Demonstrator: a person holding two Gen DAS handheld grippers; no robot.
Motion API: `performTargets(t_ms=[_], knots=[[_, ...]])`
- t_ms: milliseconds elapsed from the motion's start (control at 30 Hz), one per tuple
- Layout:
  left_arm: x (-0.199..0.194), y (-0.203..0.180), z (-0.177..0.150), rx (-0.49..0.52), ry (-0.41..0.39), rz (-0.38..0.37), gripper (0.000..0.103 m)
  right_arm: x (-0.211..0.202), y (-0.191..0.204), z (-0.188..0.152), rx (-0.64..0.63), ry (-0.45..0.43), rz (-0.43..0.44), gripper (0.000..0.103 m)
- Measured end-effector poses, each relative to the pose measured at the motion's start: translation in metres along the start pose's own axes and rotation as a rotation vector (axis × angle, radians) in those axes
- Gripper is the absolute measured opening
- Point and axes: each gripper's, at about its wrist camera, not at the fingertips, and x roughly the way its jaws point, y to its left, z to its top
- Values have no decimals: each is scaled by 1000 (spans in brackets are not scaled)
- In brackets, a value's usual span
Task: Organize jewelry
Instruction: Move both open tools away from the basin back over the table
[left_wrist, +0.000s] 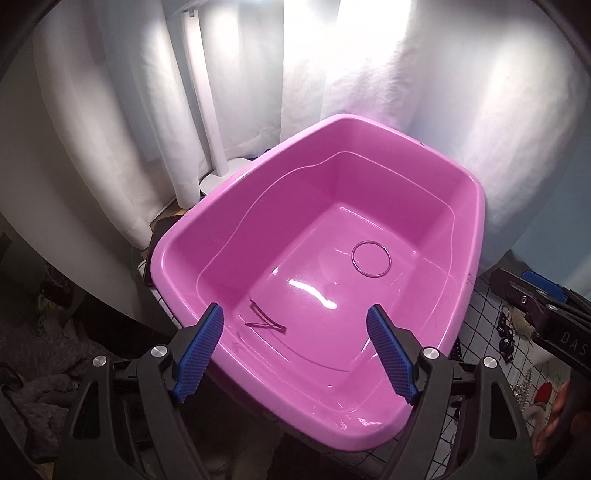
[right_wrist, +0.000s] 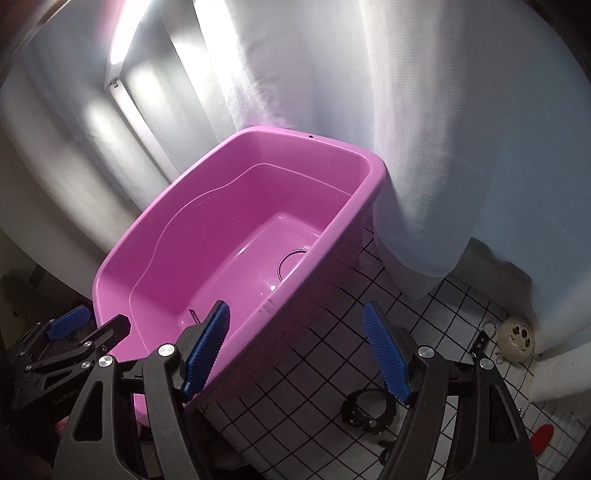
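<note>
Left wrist view: the left gripper (left_wrist: 295, 334) hung over the near rim of a pink plastic tub (left_wrist: 192, 236), its blue pads spread wide with nothing between them. Inside the tub, a thin ring-shaped bangle (left_wrist: 371, 258) lay flat on the floor toward the far right. A thin, dark, bent hair-clip-like piece (left_wrist: 265, 320) lay on the floor near the front left, just beyond the left pad. White curtains (left_wrist: 388, 92) hung behind the tub. At the right edge the right gripper (left_wrist: 535, 299) showed over a black-gridded white cloth (left_wrist: 491, 321) with small items too blurred to identify.

Right wrist view: the right gripper (right_wrist: 297, 345) was likewise wide open and empty, positioned above the tub's right side wall and the gridded cloth (right_wrist: 314, 369). The bangle (right_wrist: 291, 264) was partly hidden by the tub wall (right_wrist: 332, 236). A dark bracelet-like band (right_wrist: 365, 410) lay on the cloth below the right pad. Further right sat a round cream ornament (right_wrist: 516, 334) with a small metal ring (right_wrist: 488, 326) beside it. The left gripper (right_wrist: 77, 328) appeared at the lower left by the tub's near corner.
</note>
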Motion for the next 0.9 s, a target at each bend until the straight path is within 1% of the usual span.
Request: performTargets(t_ms=[167, 433, 567, 800, 900], knots=[[-17, -31, -20, 65, -17, -38, 78, -31, -36, -51, 79, -2, -37, 72], [-30, -80, -54, 150, 10, -114, 79, -79, -98, -135, 217, 11, -127, 72], [-36, -102, -73, 181, 23, -156, 79, -106, -123, -173, 287, 0, -153, 72], [-41, -143, -117, 245, 53, -213, 85, -146, -166, -251, 409, -3, -230, 72], [-41, -156, -139, 262, 71, -234, 93, -156, -179, -284, 426, 1, -267, 72]])
